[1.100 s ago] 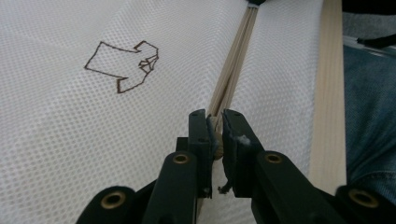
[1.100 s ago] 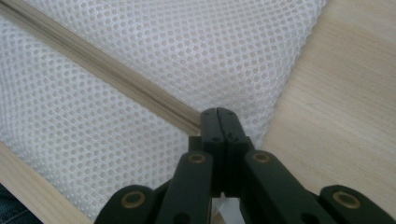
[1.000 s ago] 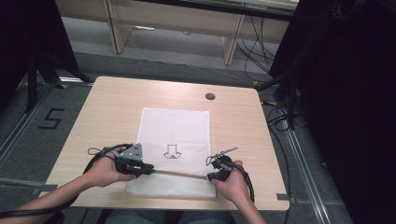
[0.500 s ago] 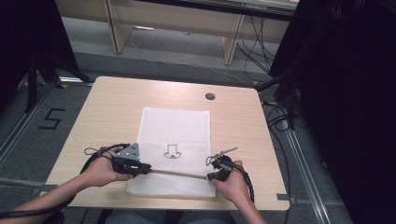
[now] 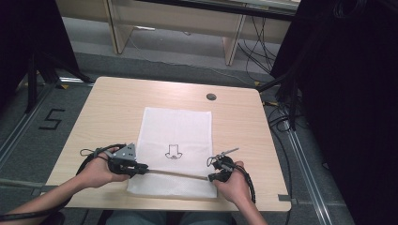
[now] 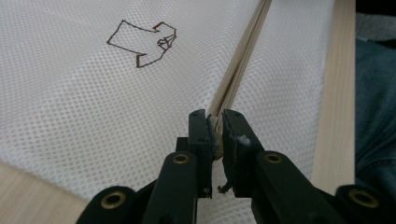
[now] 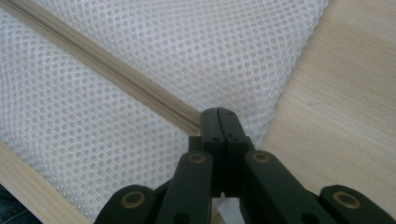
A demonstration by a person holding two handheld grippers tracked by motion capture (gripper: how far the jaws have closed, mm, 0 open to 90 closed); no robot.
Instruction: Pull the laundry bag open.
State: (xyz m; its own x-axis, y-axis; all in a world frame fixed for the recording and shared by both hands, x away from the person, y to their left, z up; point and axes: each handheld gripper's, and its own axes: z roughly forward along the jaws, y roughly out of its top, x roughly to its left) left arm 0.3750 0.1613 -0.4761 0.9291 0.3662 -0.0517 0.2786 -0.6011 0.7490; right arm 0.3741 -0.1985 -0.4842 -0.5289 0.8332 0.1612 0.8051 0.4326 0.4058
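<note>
One white mesh bag point(image 5: 176, 140) bears a beige zipper point(image 5: 178, 173) and a drawn shirt outline point(image 6: 142, 44).

White mesh laundry bag point(image 5: 177, 140), flat on the desk point(image 5: 117, 108), small shirt outline drawn at its middle. Beige zipper point(image 5: 176, 173) stretched straight across near the front edge, each end pinched.

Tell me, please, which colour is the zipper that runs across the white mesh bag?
Beige. The long zipper on the white mesh bag shows best in the right gripper view.
</note>
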